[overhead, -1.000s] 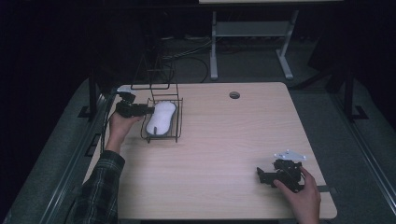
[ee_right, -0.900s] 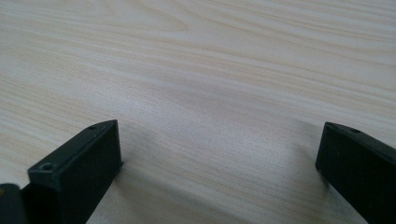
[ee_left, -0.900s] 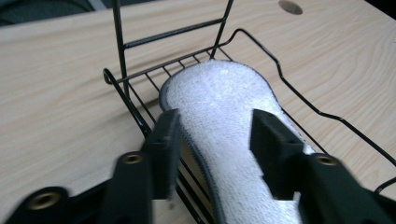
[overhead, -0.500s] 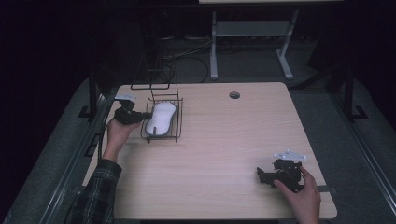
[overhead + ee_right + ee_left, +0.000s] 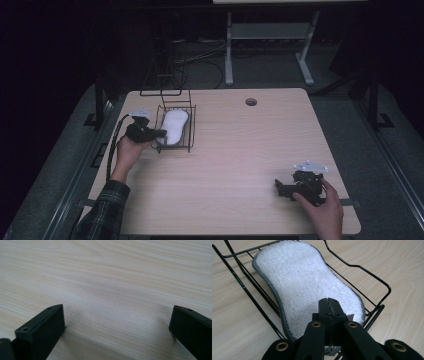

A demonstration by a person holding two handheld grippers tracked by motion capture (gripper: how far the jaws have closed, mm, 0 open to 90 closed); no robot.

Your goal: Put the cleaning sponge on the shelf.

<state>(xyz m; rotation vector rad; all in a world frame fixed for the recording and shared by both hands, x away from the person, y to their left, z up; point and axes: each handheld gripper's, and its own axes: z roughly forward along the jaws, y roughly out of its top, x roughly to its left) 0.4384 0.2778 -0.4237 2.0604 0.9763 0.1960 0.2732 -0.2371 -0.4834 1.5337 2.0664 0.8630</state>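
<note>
pale wood table [image 5: 240, 165] carries everything. at about ten o'clock on it sits a black wire basket [image 5: 191, 126], and a white sponge [image 5: 172, 126] with a grey edge lies flat inside, running along the basket's length.

the left gripper [image 5: 159, 133] comes at the basket from its nine o'clock side. in the left gripper view its jaws are pressed together, with hardly any gap, over the near end of the sponge [image 5: 307, 285]. a bit of pale fabric shows below the jaws, so it looks pinched on the sponge's edge, though the exact bite is hidden.

the step in hand seems to be drawing the sponge out of the basket or settling it there; i cannot tell which. to do it well, keep the pinch firm on the edge and move the sponge clear above the wire rim [image 5: 372, 277]. dragging it sideways could snag it and pull the light basket along.

the right gripper [image 5: 280, 187] rests at about four o'clock, well apart from the basket. its jaws are spread wide over bare wood, holding nothing.
</note>
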